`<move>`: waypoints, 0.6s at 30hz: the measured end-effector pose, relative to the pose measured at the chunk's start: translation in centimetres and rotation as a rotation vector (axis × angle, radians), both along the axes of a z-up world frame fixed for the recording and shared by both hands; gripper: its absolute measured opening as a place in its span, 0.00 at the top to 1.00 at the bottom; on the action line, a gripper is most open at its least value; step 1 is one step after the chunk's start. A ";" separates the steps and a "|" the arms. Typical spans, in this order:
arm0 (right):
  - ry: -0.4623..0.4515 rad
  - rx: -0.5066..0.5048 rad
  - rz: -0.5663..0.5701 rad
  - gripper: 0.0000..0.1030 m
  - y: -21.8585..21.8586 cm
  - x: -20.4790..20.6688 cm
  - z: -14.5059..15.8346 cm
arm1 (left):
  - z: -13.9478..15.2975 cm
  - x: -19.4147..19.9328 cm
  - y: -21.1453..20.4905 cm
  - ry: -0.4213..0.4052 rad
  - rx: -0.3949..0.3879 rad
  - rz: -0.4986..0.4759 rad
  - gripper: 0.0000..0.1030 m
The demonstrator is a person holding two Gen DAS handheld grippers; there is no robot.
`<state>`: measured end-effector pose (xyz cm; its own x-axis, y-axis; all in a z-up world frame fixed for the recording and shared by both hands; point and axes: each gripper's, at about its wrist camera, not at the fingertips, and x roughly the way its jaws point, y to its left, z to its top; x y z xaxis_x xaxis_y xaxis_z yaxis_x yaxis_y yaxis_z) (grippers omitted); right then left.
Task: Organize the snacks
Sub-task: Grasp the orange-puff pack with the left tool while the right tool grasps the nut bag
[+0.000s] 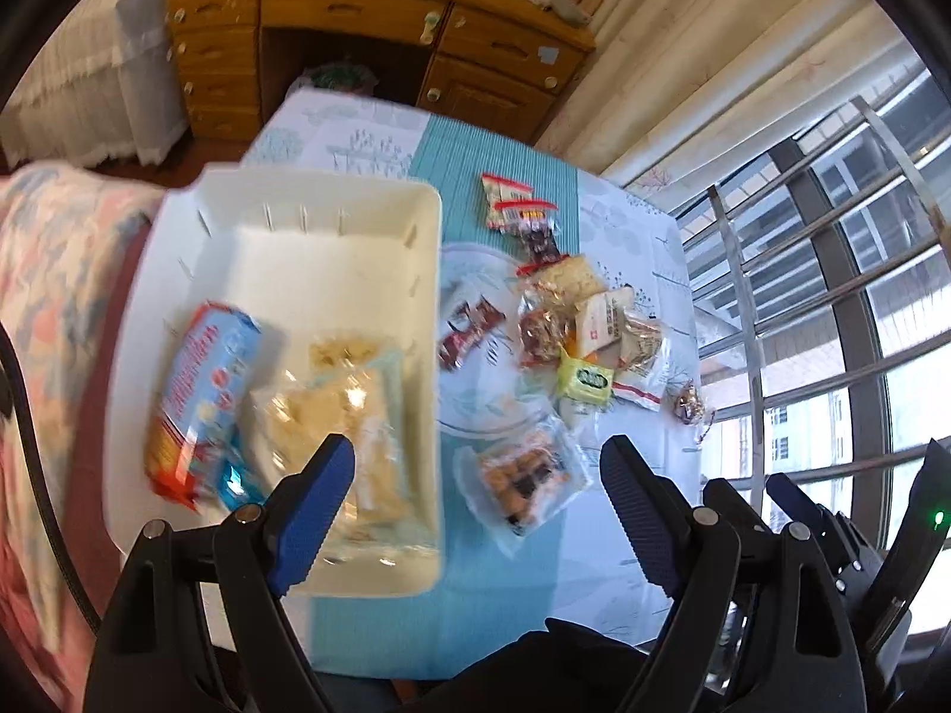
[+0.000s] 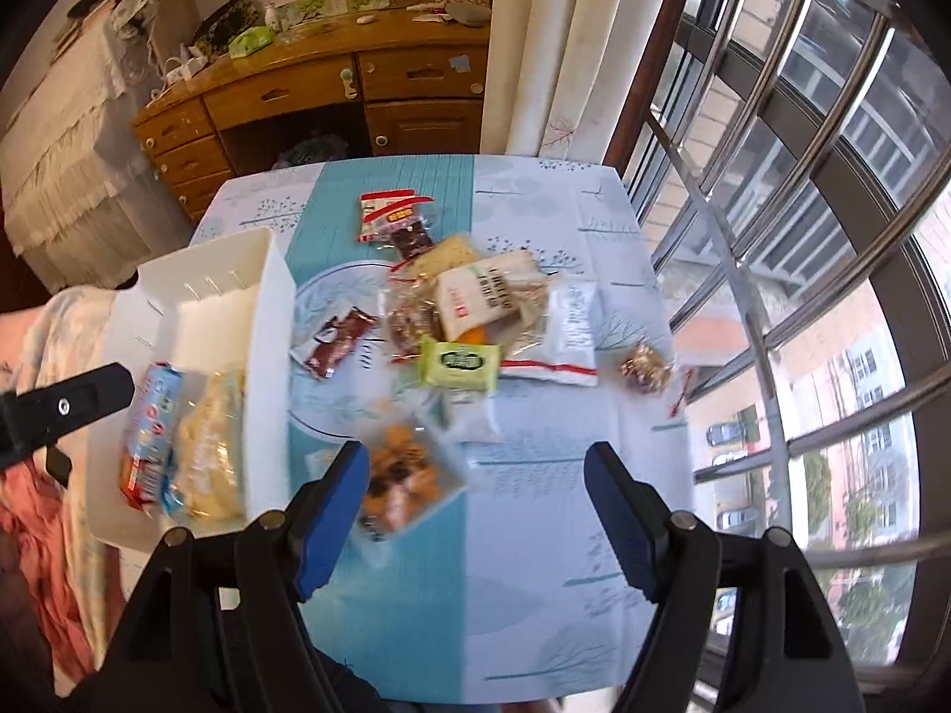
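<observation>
Sorting step: white bin (image 1: 285, 249) holds two packs. Both the left gripper (image 1: 475, 511) and right gripper (image 2: 475, 511) are spread, empty. Next: grasp the clear cookie pack (image 2: 404, 481) just beside the bin.

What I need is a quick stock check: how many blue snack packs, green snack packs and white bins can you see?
Blue snack pack, inside the bin: 1
Green snack pack, outside the bin: 1
White bin: 1
Total: 3
</observation>
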<state>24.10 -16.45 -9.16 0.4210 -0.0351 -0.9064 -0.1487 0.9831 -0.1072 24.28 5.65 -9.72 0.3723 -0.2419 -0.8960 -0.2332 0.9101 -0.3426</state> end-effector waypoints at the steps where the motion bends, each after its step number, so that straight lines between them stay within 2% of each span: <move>1: 0.001 -0.016 0.013 0.27 -0.6 0.2 -0.2 | -0.5 0.1 -0.9 0.021 -0.005 0.016 0.19; 10: -0.037 -0.108 0.153 0.27 -5.4 1.6 -1.5 | -3.6 0.9 -6.3 0.084 -0.034 0.123 0.17; 18: -0.012 -0.176 0.235 0.25 -8.3 4.0 -3.9 | -7.8 1.9 -9.8 0.210 -0.031 0.236 0.16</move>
